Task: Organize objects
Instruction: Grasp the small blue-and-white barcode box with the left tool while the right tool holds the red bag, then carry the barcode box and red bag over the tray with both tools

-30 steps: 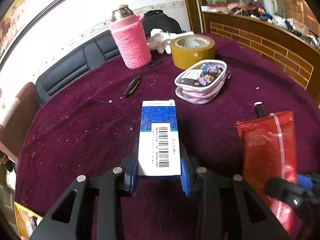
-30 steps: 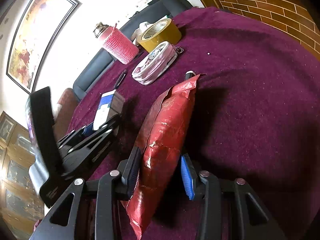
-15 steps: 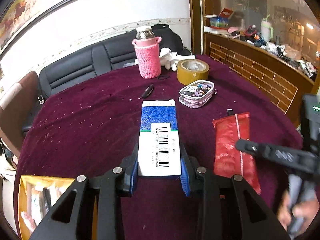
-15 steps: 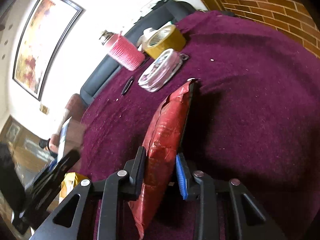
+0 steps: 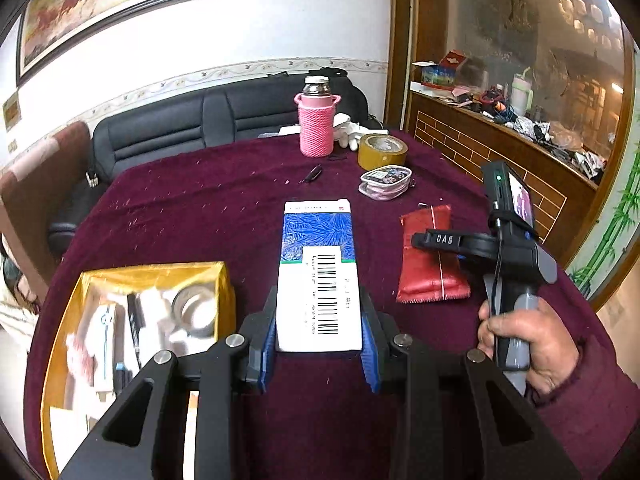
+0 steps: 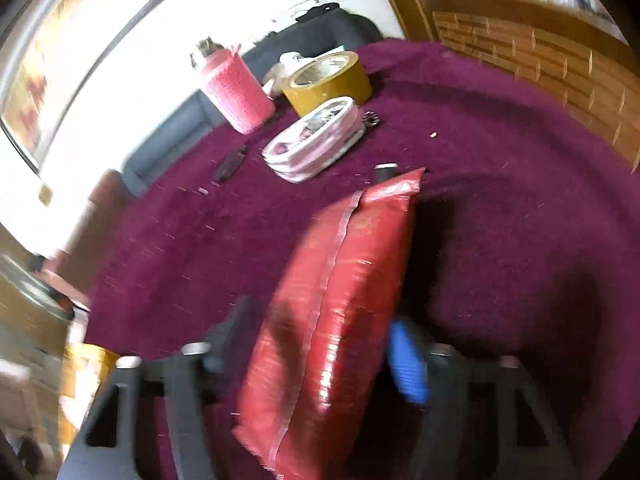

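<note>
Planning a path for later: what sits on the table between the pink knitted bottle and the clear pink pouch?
The roll of brown packing tape stands between the pink knitted bottle and the clear pink pouch, clearest in the left wrist view.

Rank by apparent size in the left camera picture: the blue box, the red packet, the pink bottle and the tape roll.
1. blue box, though it is nearest the camera
2. red packet
3. pink bottle
4. tape roll
</note>
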`<action>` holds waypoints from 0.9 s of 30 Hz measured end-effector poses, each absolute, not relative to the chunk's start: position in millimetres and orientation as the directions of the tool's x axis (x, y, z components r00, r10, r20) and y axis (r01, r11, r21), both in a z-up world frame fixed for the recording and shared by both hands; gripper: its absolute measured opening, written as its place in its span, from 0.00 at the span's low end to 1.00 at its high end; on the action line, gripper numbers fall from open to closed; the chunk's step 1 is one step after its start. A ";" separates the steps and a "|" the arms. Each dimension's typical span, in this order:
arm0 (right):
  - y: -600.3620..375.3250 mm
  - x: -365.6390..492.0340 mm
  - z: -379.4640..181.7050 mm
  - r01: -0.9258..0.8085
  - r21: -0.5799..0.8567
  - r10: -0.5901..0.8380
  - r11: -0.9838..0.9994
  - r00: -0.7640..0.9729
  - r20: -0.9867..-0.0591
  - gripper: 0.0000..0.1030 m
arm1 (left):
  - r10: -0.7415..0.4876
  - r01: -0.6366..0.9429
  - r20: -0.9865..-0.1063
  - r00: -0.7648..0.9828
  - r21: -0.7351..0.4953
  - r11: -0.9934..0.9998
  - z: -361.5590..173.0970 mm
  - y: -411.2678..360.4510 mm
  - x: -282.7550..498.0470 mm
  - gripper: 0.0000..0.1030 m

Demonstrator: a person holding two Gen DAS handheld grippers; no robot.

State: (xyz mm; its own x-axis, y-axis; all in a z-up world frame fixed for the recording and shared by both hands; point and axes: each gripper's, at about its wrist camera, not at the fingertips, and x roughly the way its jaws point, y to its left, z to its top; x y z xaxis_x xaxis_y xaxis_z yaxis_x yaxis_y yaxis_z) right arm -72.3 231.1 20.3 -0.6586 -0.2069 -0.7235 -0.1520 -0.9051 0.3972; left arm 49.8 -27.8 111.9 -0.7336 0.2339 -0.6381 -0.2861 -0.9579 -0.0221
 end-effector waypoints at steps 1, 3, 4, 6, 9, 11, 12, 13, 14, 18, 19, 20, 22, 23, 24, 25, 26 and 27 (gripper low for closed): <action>233.2 -70.7 19.0 -0.154 0.420 -0.226 -0.894 -0.655 -0.721 0.42 | 0.240 -0.280 -0.639 -0.731 -0.039 -0.959 110.9 -34.4 53.3 0.32; 239.1 -65.5 18.1 -0.170 0.459 -0.251 -0.872 -0.649 -0.718 0.38 | 0.242 -0.269 -0.637 -0.731 -0.057 -0.962 109.9 -45.5 59.2 0.32; 241.3 -63.3 18.2 -0.172 0.471 -0.259 -0.865 -0.651 -0.713 0.36 | 0.241 -0.261 -0.634 -0.735 -0.065 -0.963 109.9 -51.6 63.5 0.32; 242.6 -54.5 21.9 -0.163 0.486 -0.270 -0.859 -0.662 -0.700 0.28 | 0.243 -0.246 -0.632 -0.736 -0.085 -0.965 110.1 -61.4 67.6 0.32; 240.9 -39.9 30.7 -0.140 0.509 -0.298 -0.850 -0.668 -0.682 0.24 | 0.243 -0.220 -0.625 -0.742 -0.115 -0.969 109.5 -76.5 74.2 0.32; 237.0 -31.4 35.0 -0.119 0.513 -0.313 -0.850 -0.670 -0.674 0.23 | 0.245 -0.206 -0.620 -0.745 -0.136 -0.969 108.9 -86.3 80.5 0.32; 234.6 -28.6 36.8 -0.110 0.516 -0.320 -0.850 -0.671 -0.669 0.23 | 0.245 -0.199 -0.617 -0.748 -0.143 -0.969 108.8 -89.9 82.9 0.32; 232.6 -24.4 38.6 -0.098 0.523 -0.332 -0.846 -0.672 -0.662 0.22 | 0.242 -0.191 -0.613 -0.752 -0.149 -0.970 109.1 -95.1 86.6 0.32; 231.2 -22.4 40.2 -0.089 0.531 -0.342 -0.843 -0.673 -0.655 0.22 | 0.239 -0.184 -0.611 -0.754 -0.152 -0.971 109.3 -98.4 89.1 0.32; 223.0 -5.9 49.9 -0.045 0.580 -0.404 -0.813 -0.675 -0.618 0.22 | 0.224 -0.160 -0.607 -0.762 -0.159 -0.974 110.0 -110.7 99.5 0.32; 220.7 -2.4 52.9 -0.033 0.587 -0.415 -0.809 -0.675 -0.610 0.22 | 0.216 -0.151 -0.605 -0.767 -0.157 -0.976 110.4 -114.2 102.7 0.32; 217.4 1.4 56.3 -0.018 0.593 -0.428 -0.805 -0.676 -0.600 0.22 | 0.210 -0.145 -0.603 -0.769 -0.155 -0.977 110.6 -116.4 104.9 0.32; 210.7 8.5 63.4 0.011 0.597 -0.445 -0.803 -0.678 -0.585 0.22 | 0.199 -0.132 -0.601 -0.774 -0.153 -0.979 111.2 -122.4 109.4 0.32; 205.7 13.0 68.2 0.030 0.598 -0.455 -0.801 -0.679 -0.576 0.22 | 0.195 -0.127 -0.600 -0.776 -0.155 -0.980 111.2 -125.3 112.0 0.32; 203.1 15.6 71.3 0.042 0.600 -0.464 -0.799 -0.678 -0.570 0.22 | 0.192 -0.122 -0.599 -0.778 -0.156 -0.980 111.6 -127.7 114.2 0.32; 198.2 18.9 75.1 0.060 0.604 -0.478 -0.795 -0.675 -0.563 0.22 | 0.189 -0.116 -0.596 -0.781 -0.159 -0.980 112.1 -131.2 116.9 0.32; 194.8 21.2 77.6 0.073 0.606 -0.488 -0.792 -0.671 -0.558 0.22 | 0.186 -0.111 -0.595 -0.782 -0.161 -0.981 112.2 -134.2 118.4 0.32; 190.0 23.7 80.7 0.087 0.607 -0.499 -0.790 -0.667 -0.554 0.22 | 0.184 -0.105 -0.593 -0.784 -0.166 -0.981 112.2 -138.1 120.7 0.32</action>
